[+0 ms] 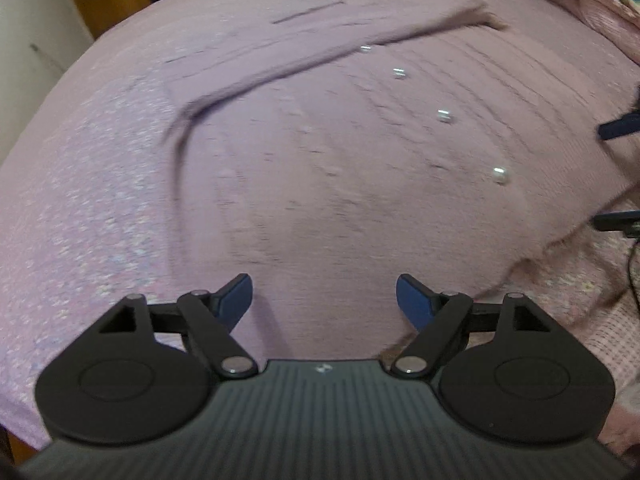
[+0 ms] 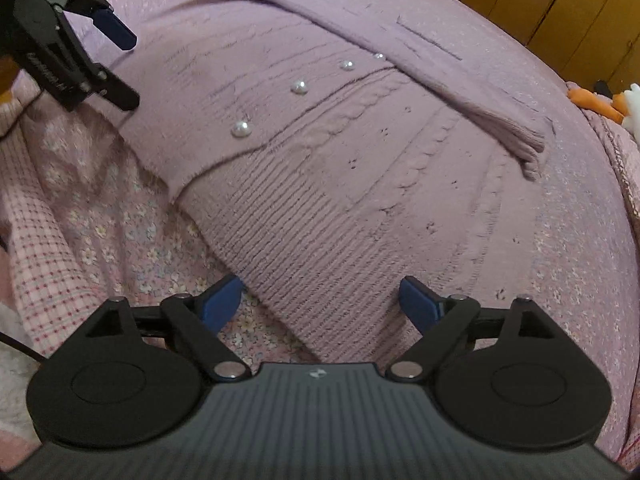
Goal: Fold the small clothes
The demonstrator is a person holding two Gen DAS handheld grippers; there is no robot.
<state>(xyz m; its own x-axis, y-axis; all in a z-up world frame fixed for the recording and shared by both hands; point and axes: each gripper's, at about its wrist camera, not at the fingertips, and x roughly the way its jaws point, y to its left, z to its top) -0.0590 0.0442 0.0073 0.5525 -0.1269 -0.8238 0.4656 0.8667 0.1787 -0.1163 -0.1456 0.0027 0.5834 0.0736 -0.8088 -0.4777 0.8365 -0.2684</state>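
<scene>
A small mauve knit cardigan [image 2: 340, 184] with pearl buttons [image 2: 241, 129] lies flat on a pink bedspread. One sleeve [image 2: 460, 92] is folded across its body. It also shows in the left wrist view [image 1: 340, 160], with the sleeve [image 1: 304, 56] across the top. My right gripper [image 2: 322, 300] is open and empty just above the ribbed hem. My left gripper [image 1: 324, 296] is open and empty over the cardigan's edge; it also shows in the right wrist view [image 2: 116, 68] at the upper left. The right gripper's fingers [image 1: 618, 126] show at the left view's right edge.
A pink floral bedspread [image 1: 80, 208] covers the bed under the cardigan. A checked pink blanket [image 2: 48, 216] lies bunched at the near left. Wooden cabinets [image 2: 560, 4] stand behind the bed. An orange and white toy [image 2: 616, 106] sits at the far right.
</scene>
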